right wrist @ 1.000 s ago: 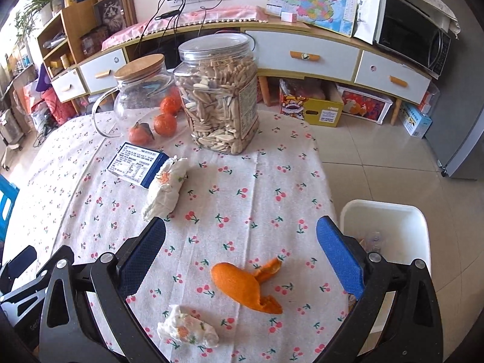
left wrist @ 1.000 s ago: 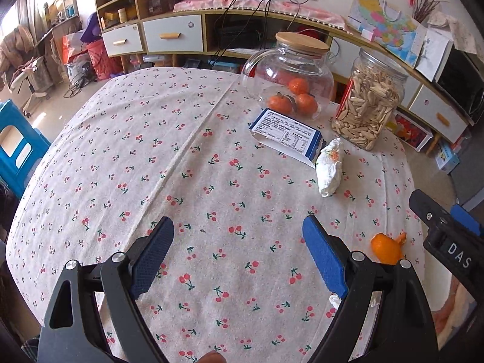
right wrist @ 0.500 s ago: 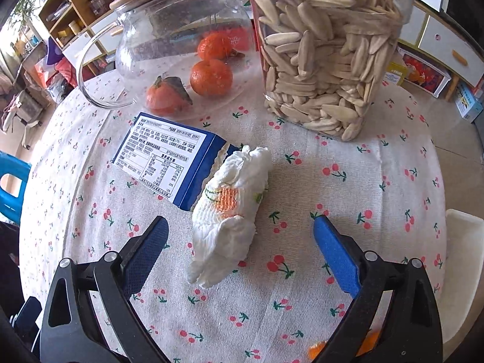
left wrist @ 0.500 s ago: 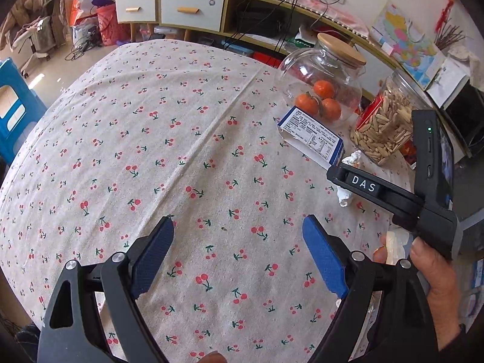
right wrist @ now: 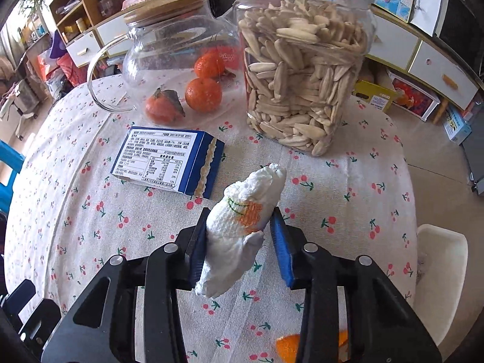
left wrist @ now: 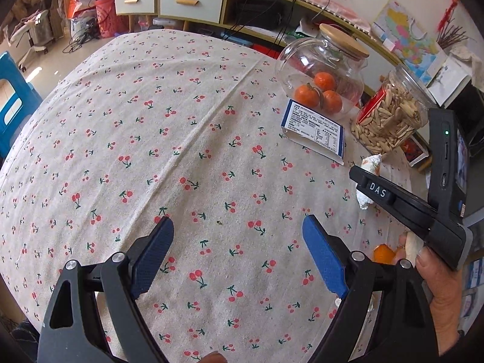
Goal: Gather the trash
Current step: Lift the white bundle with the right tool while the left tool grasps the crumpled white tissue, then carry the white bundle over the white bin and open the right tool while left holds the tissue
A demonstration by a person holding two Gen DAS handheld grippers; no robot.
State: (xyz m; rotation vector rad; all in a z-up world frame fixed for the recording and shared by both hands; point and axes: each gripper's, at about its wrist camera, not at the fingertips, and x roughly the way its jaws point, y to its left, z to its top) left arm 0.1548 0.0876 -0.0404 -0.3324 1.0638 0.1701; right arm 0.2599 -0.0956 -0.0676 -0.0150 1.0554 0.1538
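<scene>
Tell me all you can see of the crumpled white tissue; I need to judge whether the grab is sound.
The crumpled tissue is a long white wad of soft, dimpled paper with an orange patch and a green line printed on its side. It lies lengthwise between the blue pads of the right tongs, which have closed on its middle; its far end points toward the seed jar and its near end droops toward the cherry-print tablecloth. Whether it is lifted off the cloth cannot be told. The blue box sits just beyond it, apart.
</scene>
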